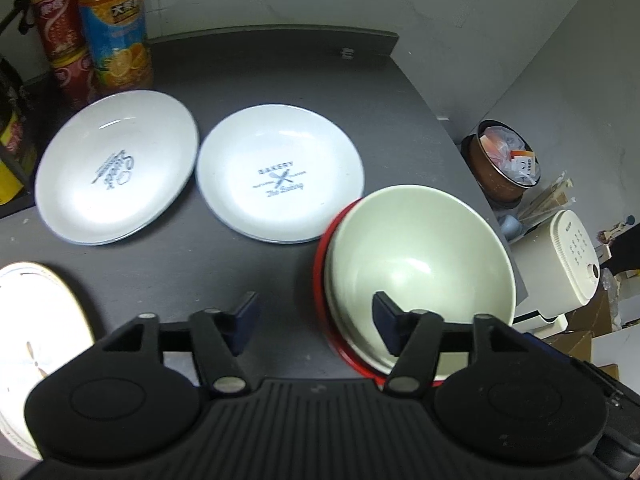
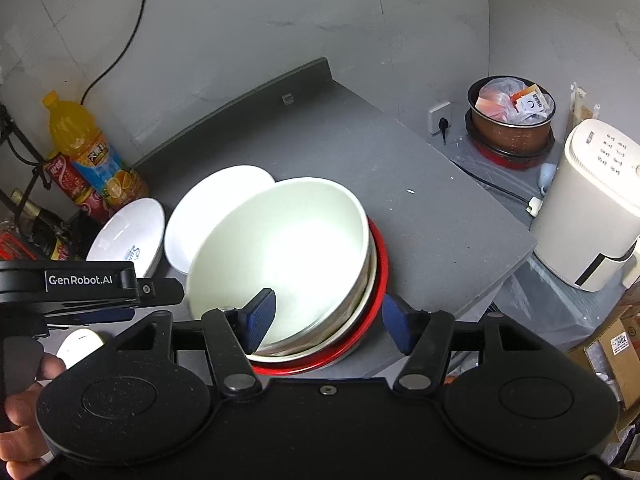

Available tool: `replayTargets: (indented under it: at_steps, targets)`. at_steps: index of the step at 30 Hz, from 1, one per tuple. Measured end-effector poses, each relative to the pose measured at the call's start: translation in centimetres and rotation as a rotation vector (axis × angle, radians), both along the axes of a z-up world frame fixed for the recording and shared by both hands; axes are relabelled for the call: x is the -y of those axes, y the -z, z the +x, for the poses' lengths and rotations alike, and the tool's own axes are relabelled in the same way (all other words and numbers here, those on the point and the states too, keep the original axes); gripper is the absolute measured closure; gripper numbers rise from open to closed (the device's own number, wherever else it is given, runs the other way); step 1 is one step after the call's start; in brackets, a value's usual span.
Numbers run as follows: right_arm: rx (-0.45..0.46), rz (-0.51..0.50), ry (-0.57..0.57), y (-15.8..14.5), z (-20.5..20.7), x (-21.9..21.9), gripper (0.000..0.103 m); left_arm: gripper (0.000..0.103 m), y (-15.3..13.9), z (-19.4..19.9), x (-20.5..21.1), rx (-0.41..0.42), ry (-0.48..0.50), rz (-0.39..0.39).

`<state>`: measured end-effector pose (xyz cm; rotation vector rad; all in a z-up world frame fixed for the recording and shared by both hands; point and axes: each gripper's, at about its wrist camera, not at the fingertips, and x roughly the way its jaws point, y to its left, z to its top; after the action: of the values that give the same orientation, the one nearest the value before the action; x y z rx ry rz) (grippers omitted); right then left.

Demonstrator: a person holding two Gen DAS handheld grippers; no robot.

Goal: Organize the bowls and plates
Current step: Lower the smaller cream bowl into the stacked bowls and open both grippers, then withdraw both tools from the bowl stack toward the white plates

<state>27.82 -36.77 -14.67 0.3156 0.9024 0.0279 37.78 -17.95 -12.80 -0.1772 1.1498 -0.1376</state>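
Bowl stacked — both grippers letting go

The pale bowl (image 2: 280, 256) sits nested in the red-rimmed stack (image 2: 378, 276) near the table (image 2: 420, 208) edge; the right gripper (image 2: 328, 320) straddles its rim, the left gripper (image 1: 316, 320) beside it, fingers apart, pads pressing nothing. Next, probably, the two white plates (image 1: 280, 172) — open room there, bottles (image 1: 116, 36) crowding behind.

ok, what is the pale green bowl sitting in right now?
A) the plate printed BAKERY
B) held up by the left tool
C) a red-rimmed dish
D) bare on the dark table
C: the pale green bowl rests nested inside the red-rimmed dish, whose red edge shows around it in both views.
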Motion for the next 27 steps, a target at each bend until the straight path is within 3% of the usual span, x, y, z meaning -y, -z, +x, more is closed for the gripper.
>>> replayTargets:
  at_steps: [11,16,27]
  targets:
    - [0.029,-0.010,-0.011,-1.5,-2.1,-3.6,0.037,0.026,-1.6,-2.9,-3.5,0.039,0.001,-0.001]
    - [0.046,-0.001,-0.027,-1.7,-3.0,-5.8,0.021,0.022,-2.2,-4.9,-5.8,0.053,-0.004,0.012]
    - [0.054,-0.011,-0.143,-2.6,-3.9,-11.3,0.004,0.018,-2.8,-9.2,-11.8,0.066,-0.083,0.028]
